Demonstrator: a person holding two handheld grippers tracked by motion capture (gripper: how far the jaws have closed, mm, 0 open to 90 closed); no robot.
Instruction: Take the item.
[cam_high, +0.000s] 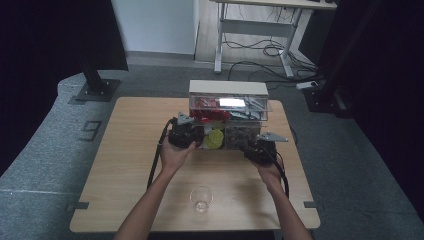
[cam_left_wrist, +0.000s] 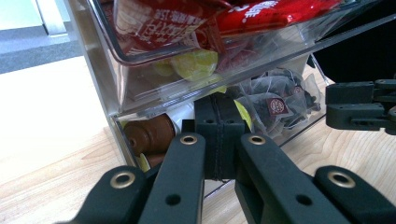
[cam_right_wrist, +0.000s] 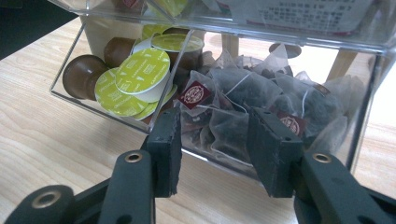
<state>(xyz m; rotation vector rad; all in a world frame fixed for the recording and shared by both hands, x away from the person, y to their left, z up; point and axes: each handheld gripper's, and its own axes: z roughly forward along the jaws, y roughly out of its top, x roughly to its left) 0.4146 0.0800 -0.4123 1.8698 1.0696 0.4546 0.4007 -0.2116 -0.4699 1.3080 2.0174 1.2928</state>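
The step in hand looked like drawing a tea bag (cam_right_wrist: 219, 105) from the tilted lower drawer (cam_right_wrist: 140, 123) of the clear box (cam_high: 227, 89). It called for the right tongs (cam_right_wrist: 212, 140) to go in over the drawer's front wall. They stood half open, empty, the bags just ahead. The left tongs (cam_left_wrist: 219, 128) were clenched at the drawer's front edge.

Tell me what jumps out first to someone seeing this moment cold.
A clear acrylic organizer at the far middle of the wooden table, with red packets in its upper tier, green-lidded coffee capsules lower left and mesh tea bags lower right. The left gripper, jaws shut, and the right gripper, jaws apart facing the tea bags, sit at its front. An empty glass stands near the front edge.
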